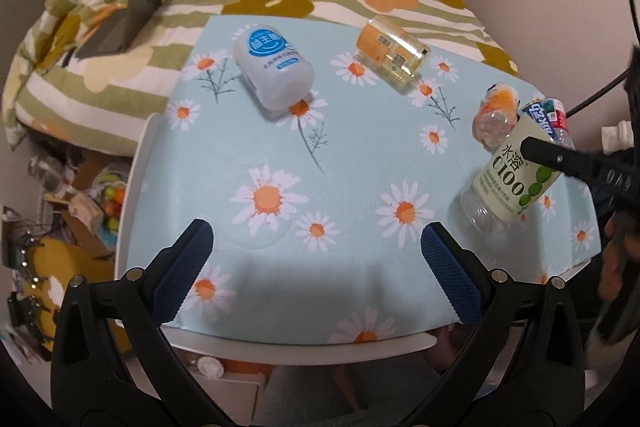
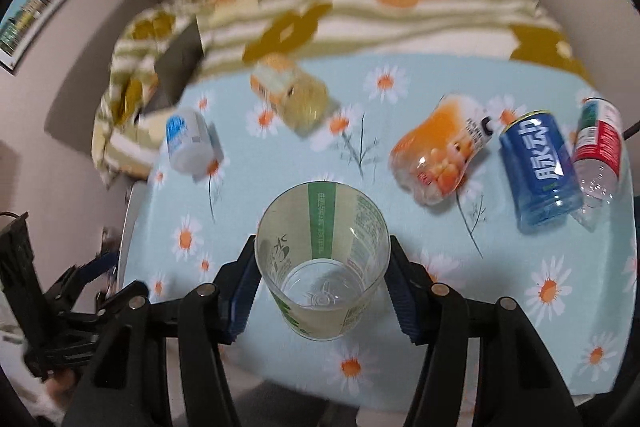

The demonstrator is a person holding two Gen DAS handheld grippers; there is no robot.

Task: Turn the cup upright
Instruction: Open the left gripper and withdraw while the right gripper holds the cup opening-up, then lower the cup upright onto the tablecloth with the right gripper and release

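right gripper (image 2: 322, 291) clamps the green-labelled cup (image 2: 322, 259) by its sides, tilted near the table's (image 1: 280, 349) right edge, apparently mid-flip; left gripper (image 1: 316, 259) hangs open, empty, over the front edge.

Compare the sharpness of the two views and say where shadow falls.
Left wrist view: sharp, label text readable on the green-label cup; soft shadow on the tablecloth by the left hand-held gripper. Right wrist view: motion-blurred beyond the same cup.

Clear green-labelled cup (image 2: 322, 259), tilted, mouth visible
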